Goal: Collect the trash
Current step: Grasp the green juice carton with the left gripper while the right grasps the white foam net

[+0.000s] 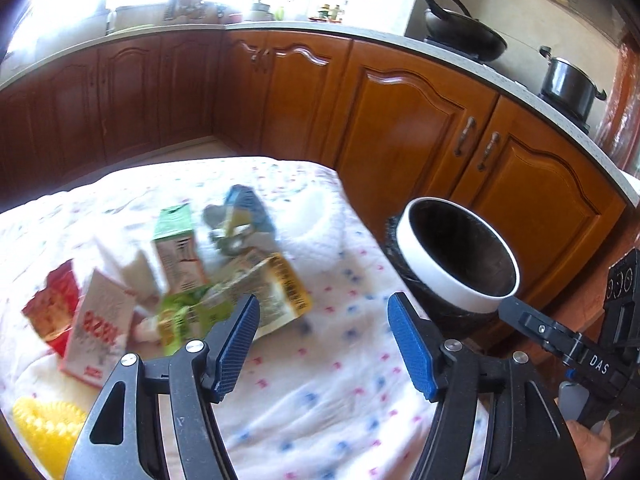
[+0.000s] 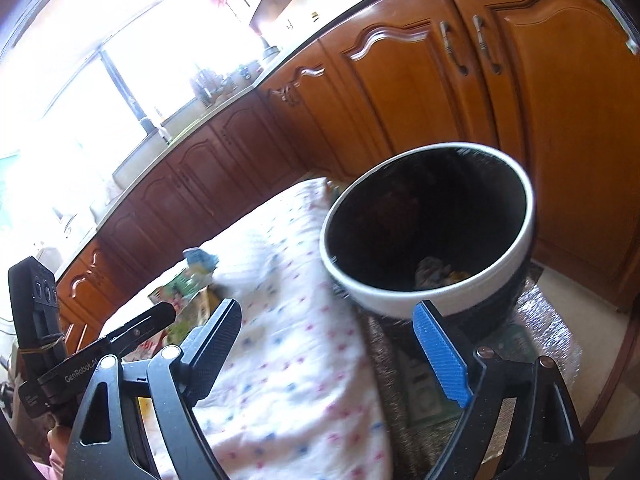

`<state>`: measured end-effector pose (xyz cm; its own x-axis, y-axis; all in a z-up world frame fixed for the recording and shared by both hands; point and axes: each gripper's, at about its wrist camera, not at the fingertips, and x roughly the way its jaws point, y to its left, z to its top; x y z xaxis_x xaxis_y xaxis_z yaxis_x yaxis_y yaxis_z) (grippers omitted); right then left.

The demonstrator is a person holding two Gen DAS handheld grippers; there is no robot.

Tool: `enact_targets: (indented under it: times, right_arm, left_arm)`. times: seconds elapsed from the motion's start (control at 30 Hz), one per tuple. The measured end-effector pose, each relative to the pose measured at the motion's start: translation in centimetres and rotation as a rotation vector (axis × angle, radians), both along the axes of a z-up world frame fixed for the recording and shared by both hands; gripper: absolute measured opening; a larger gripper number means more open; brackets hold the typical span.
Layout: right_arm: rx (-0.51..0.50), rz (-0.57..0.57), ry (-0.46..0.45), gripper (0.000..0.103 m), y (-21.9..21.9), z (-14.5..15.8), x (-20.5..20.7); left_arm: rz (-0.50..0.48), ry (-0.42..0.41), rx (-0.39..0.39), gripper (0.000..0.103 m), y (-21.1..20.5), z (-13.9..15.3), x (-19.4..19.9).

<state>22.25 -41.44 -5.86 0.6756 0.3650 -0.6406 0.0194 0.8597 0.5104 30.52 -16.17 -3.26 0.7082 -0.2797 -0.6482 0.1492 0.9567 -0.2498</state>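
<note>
A heap of trash lies on the white patterned tablecloth (image 1: 320, 380): a green carton (image 1: 178, 248), a blue and yellow wrapper (image 1: 244, 216), a yellow-edged packet (image 1: 276, 288), a white box with red print (image 1: 98, 332) and a red wrapper (image 1: 54, 304). My left gripper (image 1: 322, 336) is open and empty, just right of the heap. A black bin with a white rim (image 1: 460, 256) stands off the table's right edge; it also shows in the right wrist view (image 2: 428, 232), with some trash at its bottom. My right gripper (image 2: 332, 344) is open and empty, just in front of the bin.
Wooden kitchen cabinets (image 1: 400, 120) run behind the table and the bin. A wok (image 1: 464, 32) and a pot (image 1: 568, 84) sit on the stove. A yellow spiky object (image 1: 44, 428) lies at the table's near left. The other gripper's body (image 2: 40, 344) shows at left.
</note>
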Motion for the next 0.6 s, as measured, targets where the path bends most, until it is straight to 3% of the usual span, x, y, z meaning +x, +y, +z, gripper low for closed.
enact_targets:
  times: [0.27, 0.6]
  right_arm:
    - [0.0, 0.053, 0.019, 0.089, 3.3, -0.2, 0.3]
    - [-0.012, 0.104, 0.012, 0.089, 6.1, 0.2, 1.8]
  left_arm:
    - [0.071, -0.005, -0.026, 0.066, 3.7, 0.2, -2.9]
    - [0.12, 0.009, -0.018, 0.066, 6.0, 0.5, -2.1]
